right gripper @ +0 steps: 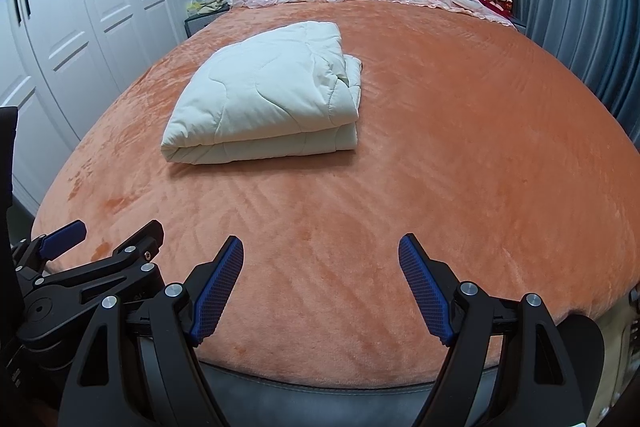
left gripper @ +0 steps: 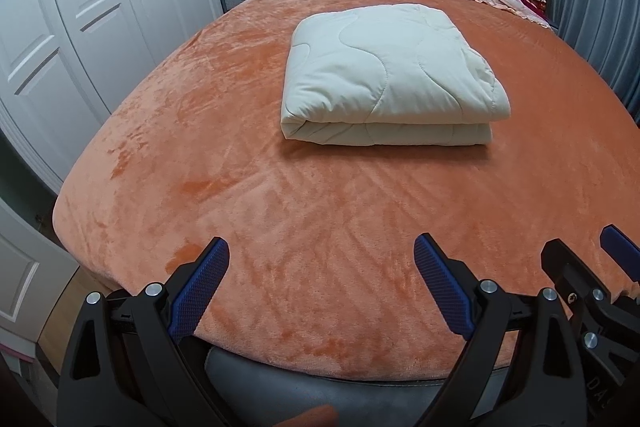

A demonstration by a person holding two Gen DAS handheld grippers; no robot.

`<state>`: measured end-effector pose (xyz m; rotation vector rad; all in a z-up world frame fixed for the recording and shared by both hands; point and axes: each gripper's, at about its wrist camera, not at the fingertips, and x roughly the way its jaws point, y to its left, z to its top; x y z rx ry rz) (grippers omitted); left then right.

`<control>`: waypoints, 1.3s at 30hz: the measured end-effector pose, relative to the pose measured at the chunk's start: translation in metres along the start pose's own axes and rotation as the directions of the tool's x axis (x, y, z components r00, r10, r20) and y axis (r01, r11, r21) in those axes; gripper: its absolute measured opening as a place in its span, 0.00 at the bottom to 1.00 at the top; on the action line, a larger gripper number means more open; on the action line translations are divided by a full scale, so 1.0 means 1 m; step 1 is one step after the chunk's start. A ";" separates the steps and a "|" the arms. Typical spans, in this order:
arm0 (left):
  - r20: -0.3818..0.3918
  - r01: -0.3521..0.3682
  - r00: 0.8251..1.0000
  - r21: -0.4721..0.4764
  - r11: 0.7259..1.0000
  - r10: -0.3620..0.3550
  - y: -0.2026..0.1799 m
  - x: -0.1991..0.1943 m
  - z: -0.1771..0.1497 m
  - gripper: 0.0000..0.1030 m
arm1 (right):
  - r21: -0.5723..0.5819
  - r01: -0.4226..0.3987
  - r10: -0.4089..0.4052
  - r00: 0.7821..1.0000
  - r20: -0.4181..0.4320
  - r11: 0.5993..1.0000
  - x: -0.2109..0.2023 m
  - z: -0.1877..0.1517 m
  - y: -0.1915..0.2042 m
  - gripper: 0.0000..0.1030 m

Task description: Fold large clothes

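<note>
the cream quilted comforter (left gripper: 390,75) lies folded in a thick, neat bundle on the orange blanket of the bed (left gripper: 200,147), well apart from both tools, which hover at the bed's near edge. the left hand-held gripper (left gripper: 320,283) and the right hand-held gripper (right gripper: 320,283) both stand released, jaws spread wide and grasping nothing. the comforter looks soft, puffy and bulky rather than heavy, likely to sag and slip open if lifted by one layer, so the best hold is probably on the rounded fold at its near side, pinching all layers together.
</note>
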<state>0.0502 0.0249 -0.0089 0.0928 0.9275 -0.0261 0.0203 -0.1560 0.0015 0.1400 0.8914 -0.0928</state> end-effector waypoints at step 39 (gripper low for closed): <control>0.026 -0.010 1.000 0.012 1.000 0.010 -0.003 -0.005 -0.001 0.80 | 0.027 0.008 -0.008 1.000 -0.001 1.000 -0.002 -0.004 0.004 0.76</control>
